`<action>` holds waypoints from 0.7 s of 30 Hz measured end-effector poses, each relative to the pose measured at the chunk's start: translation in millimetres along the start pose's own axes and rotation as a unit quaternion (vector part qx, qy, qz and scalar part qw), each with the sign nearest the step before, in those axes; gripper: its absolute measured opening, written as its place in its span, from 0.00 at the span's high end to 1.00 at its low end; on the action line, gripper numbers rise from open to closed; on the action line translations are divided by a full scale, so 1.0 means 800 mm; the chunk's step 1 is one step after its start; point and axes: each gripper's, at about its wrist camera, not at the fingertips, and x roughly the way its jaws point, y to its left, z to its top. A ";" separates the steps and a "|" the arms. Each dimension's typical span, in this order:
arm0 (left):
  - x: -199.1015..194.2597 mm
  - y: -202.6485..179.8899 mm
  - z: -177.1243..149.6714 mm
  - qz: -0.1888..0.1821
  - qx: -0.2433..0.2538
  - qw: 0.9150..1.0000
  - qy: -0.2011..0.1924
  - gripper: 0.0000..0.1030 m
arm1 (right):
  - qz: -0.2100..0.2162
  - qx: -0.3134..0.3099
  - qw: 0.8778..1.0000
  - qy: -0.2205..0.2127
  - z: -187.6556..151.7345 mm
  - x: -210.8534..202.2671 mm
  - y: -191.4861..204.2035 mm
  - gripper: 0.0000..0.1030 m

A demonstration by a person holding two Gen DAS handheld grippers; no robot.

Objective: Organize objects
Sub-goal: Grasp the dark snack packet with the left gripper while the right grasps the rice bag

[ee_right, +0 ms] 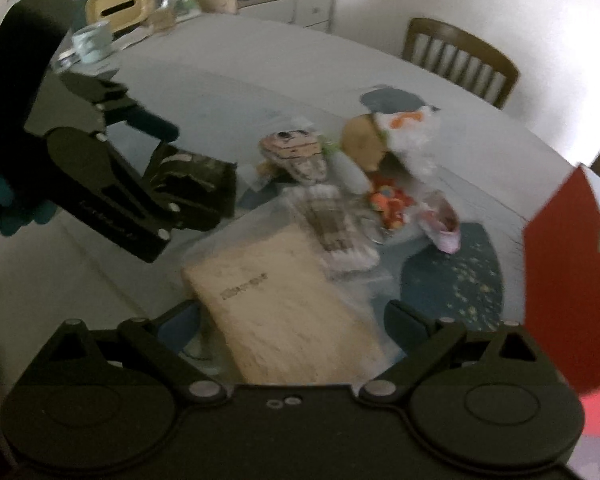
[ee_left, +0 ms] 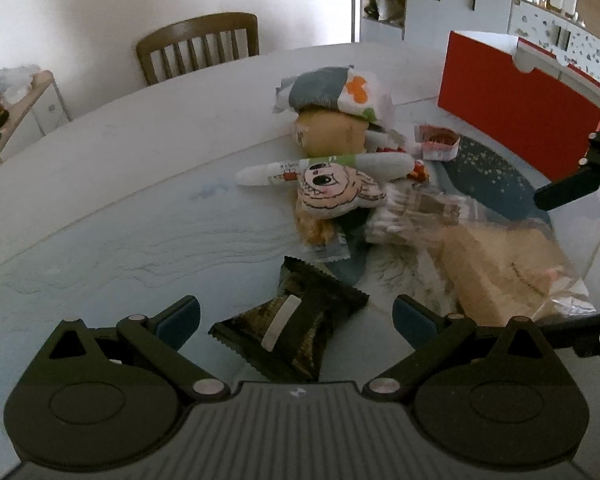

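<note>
left gripper [ee_left: 296,322]: wide open, dark snack packet [ee_left: 290,330] sits right between the fingers, nothing pinched as far as I can see
right gripper [ee_right: 292,320]: open too, hanging over the tan book in a clear bag [ee_right: 284,312]
pile: marker pen [ee_left: 324,168], cartoon face pouch [ee_left: 338,194], plush doll with a patchwork hat [ee_left: 332,120], all bunched mid surface [ee_left: 100,184]
red box [ee_left: 516,104]: upright near the surface's far right edge, well apart from the packet
chair [ee_left: 198,46]: tucked at the far edge
</note>
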 end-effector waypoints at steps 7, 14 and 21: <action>0.012 0.010 -0.003 -0.025 -0.017 0.999 0.011 0.07 | 0.033 0.012 0.999 0.018 0.004 0.015 -0.008 0.07; 0.007 0.012 -0.004 -0.035 -0.031 0.999 0.007 0.34 | 0.044 0.020 0.999 0.018 0.007 0.011 -0.011 0.17; -0.007 0.013 -0.006 -0.025 -0.057 0.998 0.004 0.49 | 0.038 0.048 0.998 -0.002 0.007 -0.006 -0.009 0.26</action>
